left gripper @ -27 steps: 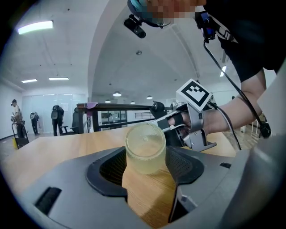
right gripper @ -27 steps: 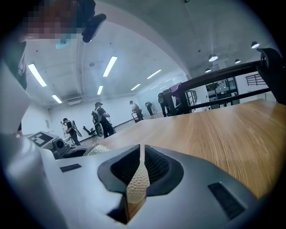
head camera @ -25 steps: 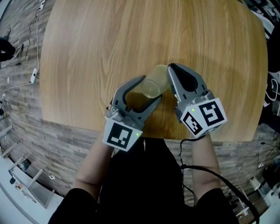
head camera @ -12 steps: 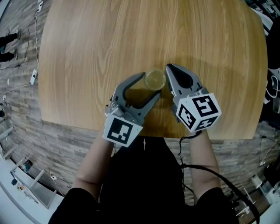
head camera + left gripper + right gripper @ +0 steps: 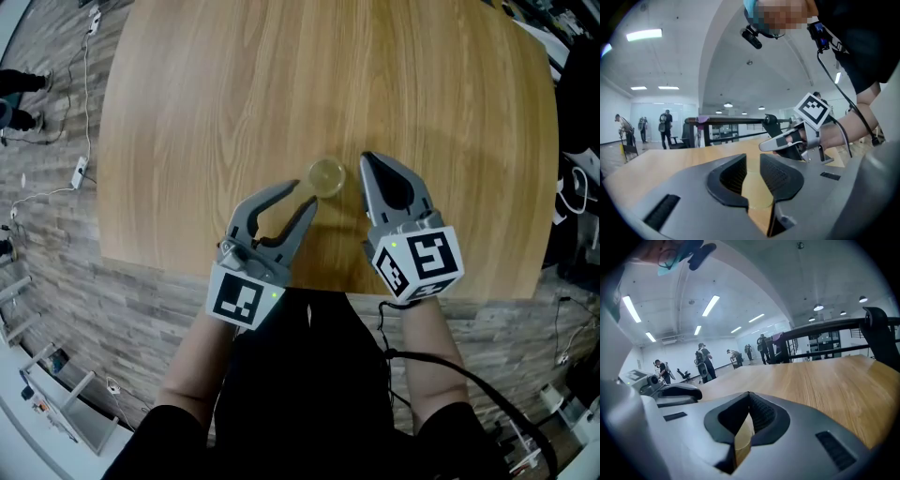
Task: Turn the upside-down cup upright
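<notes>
On the counter (image 5: 281,75), the light, likely slippery cup (image 5: 326,176) wants holding round its wall — left hand-held gripper (image 5: 302,196) empty, jaws just been closing yet apart; right hand-held gripper (image 5: 367,165) closed, empty.

The table (image 5: 281,75) offers open wood on all sides of the cup (image 5: 326,176), which stands between the left gripper (image 5: 302,195) and the right gripper (image 5: 365,159).

Head view looks steeply down on the table (image 5: 206,112); gripper views sit low, facing 12 o'clock across it; left one catches the right gripper (image 5: 764,145).
</notes>
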Tool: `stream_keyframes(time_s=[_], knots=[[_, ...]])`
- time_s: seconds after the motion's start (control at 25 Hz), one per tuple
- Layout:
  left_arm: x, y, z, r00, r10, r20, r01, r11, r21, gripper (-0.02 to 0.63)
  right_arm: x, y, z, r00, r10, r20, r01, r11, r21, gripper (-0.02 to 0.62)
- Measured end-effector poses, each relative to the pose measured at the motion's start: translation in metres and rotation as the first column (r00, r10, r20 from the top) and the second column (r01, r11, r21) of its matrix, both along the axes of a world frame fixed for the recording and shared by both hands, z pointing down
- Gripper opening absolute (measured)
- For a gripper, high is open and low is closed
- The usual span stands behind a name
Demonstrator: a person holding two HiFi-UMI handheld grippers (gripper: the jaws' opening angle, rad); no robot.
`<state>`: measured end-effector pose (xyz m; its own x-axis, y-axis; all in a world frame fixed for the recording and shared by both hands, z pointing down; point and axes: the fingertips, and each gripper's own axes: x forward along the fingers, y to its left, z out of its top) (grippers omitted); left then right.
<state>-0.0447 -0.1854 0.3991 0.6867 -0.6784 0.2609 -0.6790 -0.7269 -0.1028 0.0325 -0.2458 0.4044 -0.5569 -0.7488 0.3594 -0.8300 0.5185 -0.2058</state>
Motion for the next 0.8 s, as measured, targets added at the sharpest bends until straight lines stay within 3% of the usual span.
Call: stream_keyframes(time_s=[0.04, 0.12, 0.32, 0.44, 0.8], knots=[[-0.004, 0.001, -0.012, 0.999, -0.033, -0.008, 0.033, 0.999, 0.014, 0.060, -0.002, 0.006, -0.013, 1.000, -0.008, -0.006, 0.009, 1.000, 0.025, 0.015], [-0.009, -0.001, -0.034, 0.996, -0.086, -0.019, 0.087, 0.996, 0.034, 0.009, -0.010, 0.016, -0.042, 1.000, -0.024, -0.011, 0.025, 0.997, 0.077, 0.014], [-0.015, 0.007, -0.087, 0.951, -0.265, -0.160, 0.269, 0.963, 0.002, 0.008, -0.023, 0.048, -0.103, 1.000, -0.014, -0.004, 0.014, 0.987, 0.159, 0.014], [-0.014, 0.024, -0.111, 0.926, -0.324, -0.194, 0.328, 0.944, -0.011, 0.008, -0.024, 0.072, -0.125, 1.000, 0.001, -0.008, 0.001, 0.984, 0.177, 0.014], [0.004, 0.071, -0.180, 0.933, -0.298, -0.204, 0.305, 0.952, 0.005, 0.008, -0.013, 0.121, -0.199, 1.000, 0.026, -0.016, -0.022, 0.969, 0.246, 0.014]])
